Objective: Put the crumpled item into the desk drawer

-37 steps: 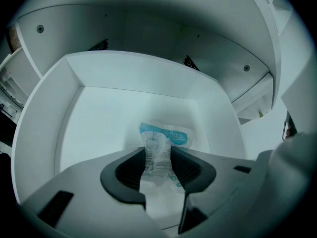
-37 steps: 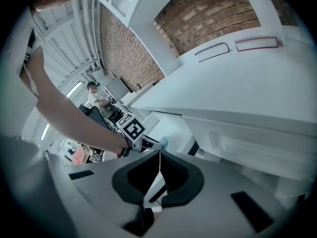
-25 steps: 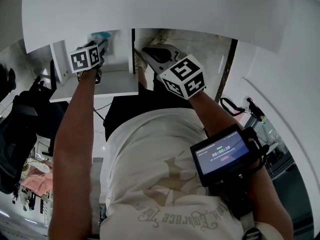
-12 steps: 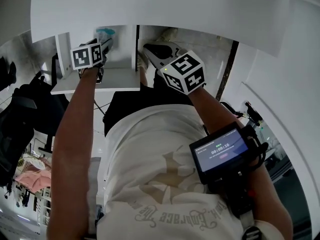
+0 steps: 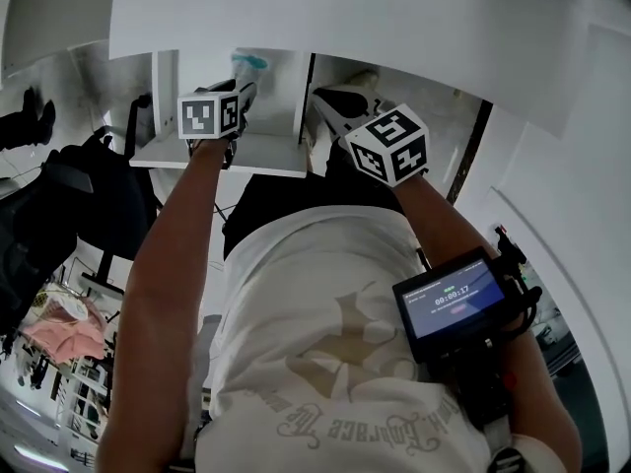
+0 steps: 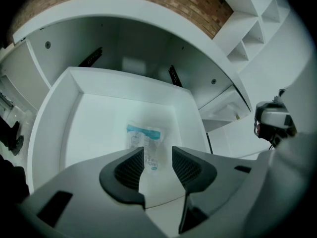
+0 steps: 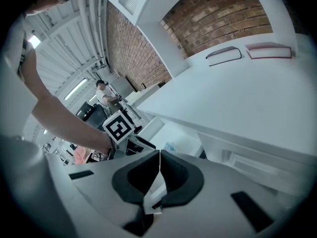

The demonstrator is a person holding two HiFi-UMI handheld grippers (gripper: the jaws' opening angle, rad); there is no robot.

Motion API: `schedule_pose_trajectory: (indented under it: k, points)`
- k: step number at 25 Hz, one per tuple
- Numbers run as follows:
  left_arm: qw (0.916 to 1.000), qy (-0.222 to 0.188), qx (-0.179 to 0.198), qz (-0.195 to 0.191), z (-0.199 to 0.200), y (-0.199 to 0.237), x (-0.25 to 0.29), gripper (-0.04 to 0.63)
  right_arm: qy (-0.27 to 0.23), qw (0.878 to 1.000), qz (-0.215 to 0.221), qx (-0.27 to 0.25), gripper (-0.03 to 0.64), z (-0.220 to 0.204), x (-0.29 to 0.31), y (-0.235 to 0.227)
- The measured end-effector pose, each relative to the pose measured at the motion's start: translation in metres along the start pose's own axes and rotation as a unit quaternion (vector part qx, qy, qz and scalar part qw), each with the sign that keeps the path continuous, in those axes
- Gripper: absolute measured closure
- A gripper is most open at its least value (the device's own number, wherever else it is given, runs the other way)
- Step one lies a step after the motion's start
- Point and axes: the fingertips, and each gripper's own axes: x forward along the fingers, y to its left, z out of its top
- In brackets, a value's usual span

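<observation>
The crumpled item [image 6: 144, 142], a clear wrapper with a teal band, lies on the floor of the open white desk drawer [image 6: 55, 114]. My left gripper [image 6: 157, 153] hangs above it, pointing steeply down. Its jaws have just been closing but stand apart, with the wrapper showing below the gap and nothing pressed between the pads. In the head view the wrapper [image 5: 248, 62] lies just beyond the left gripper [image 5: 242, 97] inside the drawer [image 5: 268, 152]. My right gripper [image 5: 330, 103] sits right of the drawer's side wall. Its jaws [image 7: 158, 155] are shut with nothing seen between them.
The white desk top [image 5: 345, 18] overhangs the drawer. Two books [image 7: 270, 50] lie on it by the brick wall. A dark chair and bags [image 5: 69, 205] stand at the left. A small screen [image 5: 454, 299] is strapped to the person's right forearm.
The left gripper has lifted up and back from the wrapper, which stays lying in the drawer. The right gripper has kept its place beside the drawer.
</observation>
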Motion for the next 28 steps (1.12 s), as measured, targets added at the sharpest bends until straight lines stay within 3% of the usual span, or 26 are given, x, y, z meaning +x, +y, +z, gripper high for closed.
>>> schedule_pose_trajectory:
  k: [4,6,12,28]
  points:
    - [0.9993,-0.019,0.028,-0.017,-0.001,-0.013,-0.030,0.436,0.002,1.000,-0.007,-0.012,0.594,0.005,-0.005,0.021]
    - [0.9988,-0.030,0.038,-0.012,-0.003,-0.015,-0.043,0.489,0.003,1.000,-0.008,-0.018,0.594,0.003,-0.005,0.029]
    - [0.9977,-0.062,0.017,-0.021,0.002,-0.022,-0.058,0.555,0.008,0.999,-0.007,-0.040,0.594,0.006,-0.002,0.030]
    - [0.9831,-0.181,0.002,-0.026,0.013,-0.040,-0.119,0.574,0.005,0.996,-0.009,-0.085,0.595,0.013,-0.001,0.024]
